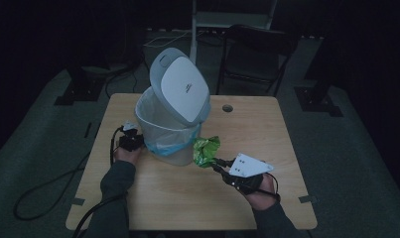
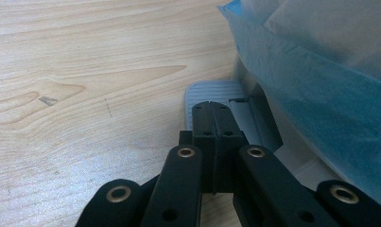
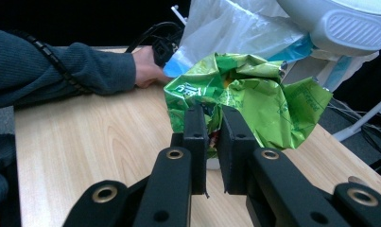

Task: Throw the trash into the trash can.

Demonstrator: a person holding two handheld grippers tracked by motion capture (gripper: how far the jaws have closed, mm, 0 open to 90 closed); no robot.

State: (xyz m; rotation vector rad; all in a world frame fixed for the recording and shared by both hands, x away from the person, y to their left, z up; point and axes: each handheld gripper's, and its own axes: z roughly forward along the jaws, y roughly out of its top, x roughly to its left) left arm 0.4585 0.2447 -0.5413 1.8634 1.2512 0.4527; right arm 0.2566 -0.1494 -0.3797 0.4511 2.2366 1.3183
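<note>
Nearest the high view's camera, two grey-sleeved forearms enter over the near table edge, each hand carrying a black two-jaw gripper. Wooden table (image 1: pixel 153 198), pale, rectangular: largest item; a broad bare stretch lies between the forearms along the near edge, a further bare strip runs along the right side, and a round grommet hole (image 1: pixel 228 107) sits close to the far edge. Pedal bin (image 1: pixel 170 136), white, lined with a translucent bag showing a blue band near the rim: stands left of centre, well inside all table edges, its grey-and-white lid (image 1: pixel 180 87) raised and tilted back over the opening. Folding chair (image 1: pixel 254 54), dark: stands on the floor beyond the far edge, apart from the table. Crumpled green wrapper (image 1: pixel 206 150): held off the tabletop just beside the bin's right front wall, below the rim, with open table to its right. Right gripper (image 3: pixel 212 124): jaws clamped on the lower edge of the green wrapper, foil pinched between the pads; grey three-cornered plate on top. Left gripper (image 2: pixel 212 105): jaws fully closed with nothing between them, tips set on the bin's ridged grey foot pedal (image 2: pixel 200 94) at the bin's left base, bare wood extending to its left.
</note>
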